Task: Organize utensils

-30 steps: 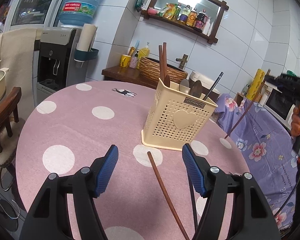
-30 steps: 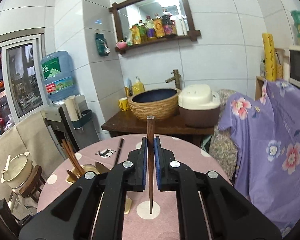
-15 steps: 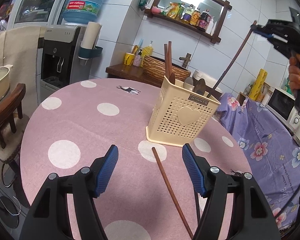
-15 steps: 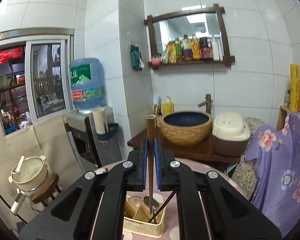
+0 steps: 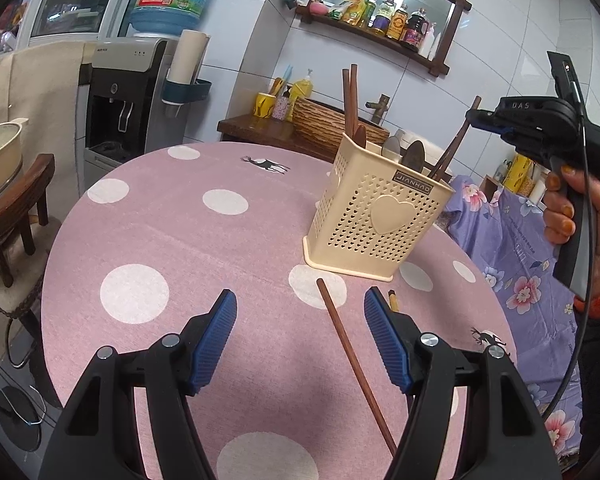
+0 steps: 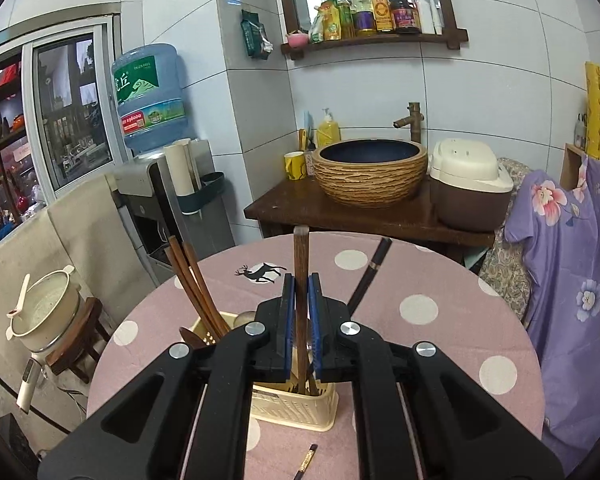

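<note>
A cream perforated utensil holder point(image 5: 380, 216) stands on the pink dotted round table point(image 5: 180, 240); it also shows in the right wrist view point(image 6: 296, 404). It holds brown chopsticks point(image 5: 350, 100), spoons and a black chopstick. My right gripper point(image 6: 301, 292) is shut on a brown chopstick point(image 6: 300, 252) whose lower end is inside the holder; from the left wrist view the right gripper point(image 5: 484, 120) is above the holder's right side. My left gripper point(image 5: 300, 332) is open and empty, low over the table, with a loose brown chopstick point(image 5: 352, 360) lying between its fingers.
A black chopstick tip point(image 5: 392, 300) lies by the left gripper's right finger; its end shows in the right wrist view point(image 6: 306, 460). A water dispenser point(image 5: 132, 92) and stool with pot point(image 5: 0, 160) stand left. A sideboard with basin point(image 6: 370, 172) stands behind; floral cloth point(image 6: 572, 280) right.
My right gripper came down from high above, and the brown chopstick's lower end has gone into the holder. My left gripper stayed open over the loose chopstick.
</note>
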Demonstrator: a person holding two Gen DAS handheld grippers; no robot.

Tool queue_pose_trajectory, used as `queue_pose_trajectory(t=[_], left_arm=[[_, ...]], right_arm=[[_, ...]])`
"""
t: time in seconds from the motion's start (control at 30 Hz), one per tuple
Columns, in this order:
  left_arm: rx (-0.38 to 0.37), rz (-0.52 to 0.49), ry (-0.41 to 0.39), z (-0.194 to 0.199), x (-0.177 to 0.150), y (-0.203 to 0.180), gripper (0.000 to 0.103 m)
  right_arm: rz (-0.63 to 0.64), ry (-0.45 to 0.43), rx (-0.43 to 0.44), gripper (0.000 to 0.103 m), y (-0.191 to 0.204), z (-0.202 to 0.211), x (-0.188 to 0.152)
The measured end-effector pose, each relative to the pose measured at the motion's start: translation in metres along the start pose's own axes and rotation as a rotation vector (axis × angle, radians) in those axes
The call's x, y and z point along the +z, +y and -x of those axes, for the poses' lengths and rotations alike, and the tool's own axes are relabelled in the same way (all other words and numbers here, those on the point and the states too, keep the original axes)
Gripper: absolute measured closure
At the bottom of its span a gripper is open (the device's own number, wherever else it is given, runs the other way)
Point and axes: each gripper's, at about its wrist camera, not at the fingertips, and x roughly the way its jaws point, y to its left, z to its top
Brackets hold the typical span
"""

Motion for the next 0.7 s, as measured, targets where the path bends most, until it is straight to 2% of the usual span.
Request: queue_pose_trajectory(t=[0.1,0.17,0.23,0.27,0.3,0.4,0.43,0.5,0.57,0.63,0.7], left_arm=[[0.003,-0.004,0.013,-0.003,0.0,0.0,0.034],[0.005,-0.006,0.023,-0.006,0.0,0.001,0.032],[0.007,-0.005,0.032,-0.008,0.001,0.001,0.03],[0.009,-0.003,0.034,-0.009,0.001,0.002,0.029],[0.011,-0.002,0.036,-0.01,0.001,0.002,0.027],[0.03,-0.009,0.045,-0.013,0.002,0.003,0.021],[0.044,-0.016,0.046,-0.014,0.002,0.003,0.018],[0.081,-0.04,0.036,-0.015,0.003,0.001,0.015],[0.1,-0.059,0.021,-0.016,0.004,-0.001,0.013],[0.103,-0.074,0.022,-0.018,0.004,-0.004,0.011],[0.101,-0.081,0.033,-0.022,0.005,-0.007,0.009]], right_arm=[[-0.002,0.005,-0.001,0.095,-0.004,-0.002,-0.009],[-0.007,0.015,0.006,0.089,-0.007,-0.001,-0.015],[-0.015,-0.012,0.001,0.071,-0.009,0.008,-0.021],[-0.018,-0.03,0.001,0.056,-0.011,0.013,-0.024],[-0.023,-0.059,0.0,0.048,-0.011,0.022,-0.029],[-0.01,-0.088,-0.015,0.046,-0.01,0.037,-0.043],[-0.004,-0.084,-0.017,0.042,-0.009,0.041,-0.051],[0.0,-0.095,-0.008,0.017,-0.008,0.049,-0.065],[0.008,-0.115,-0.021,0.008,-0.007,0.054,-0.081],[0.028,-0.107,-0.066,0.006,-0.003,0.054,-0.098],[0.045,-0.063,-0.074,0.006,-0.002,0.048,-0.115]])
